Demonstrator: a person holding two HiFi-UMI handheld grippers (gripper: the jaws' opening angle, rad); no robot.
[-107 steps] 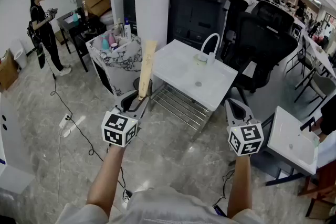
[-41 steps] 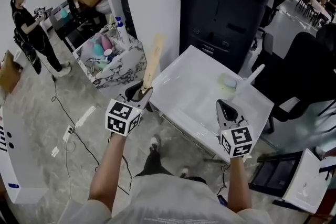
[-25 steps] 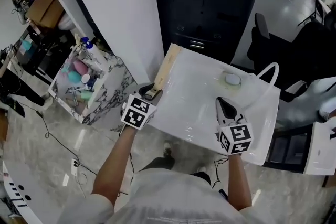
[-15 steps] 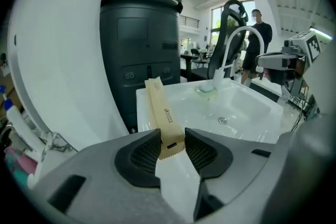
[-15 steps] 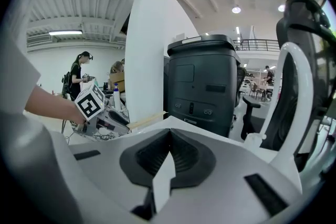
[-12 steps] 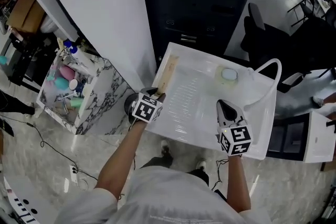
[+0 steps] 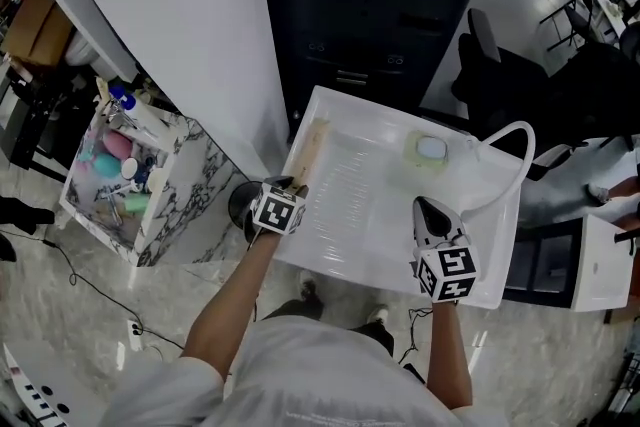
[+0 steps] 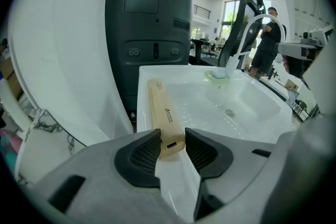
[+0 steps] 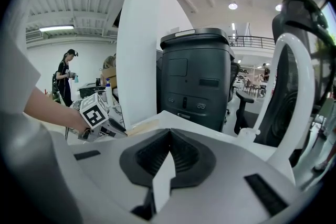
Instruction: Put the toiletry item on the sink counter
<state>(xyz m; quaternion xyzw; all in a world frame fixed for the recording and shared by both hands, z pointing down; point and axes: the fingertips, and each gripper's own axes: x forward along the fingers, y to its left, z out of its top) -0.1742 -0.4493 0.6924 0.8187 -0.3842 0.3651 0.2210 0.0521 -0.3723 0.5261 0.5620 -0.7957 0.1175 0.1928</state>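
The toiletry item is a long tan box (image 7: 312, 149), and it runs along the left rim of the white sink counter (image 7: 392, 261). My left gripper (image 7: 296, 183) is shut on its near end. In the left gripper view the box (image 8: 162, 114) points away from me between the two pads of the left gripper (image 8: 172, 148), low over the rim; I cannot tell whether it rests there. My right gripper (image 7: 425, 206) hovers over the sink's front right, shut with nothing in it. Seen from the right gripper view, the jaws of the right gripper (image 9: 169, 135) meet.
A white curved faucet (image 7: 510, 141) and a pale green dish (image 7: 431, 148) stand at the sink's back right. A tall black machine (image 7: 380, 5) is behind the sink, with a white pillar (image 7: 190, 15) to its left. A marble-patterned cart (image 7: 185, 190) with several bottles stands on the left.
My left gripper has come down with the box, from tilted up above the sink's left corner to low along the left rim. The right gripper has sunk a little.
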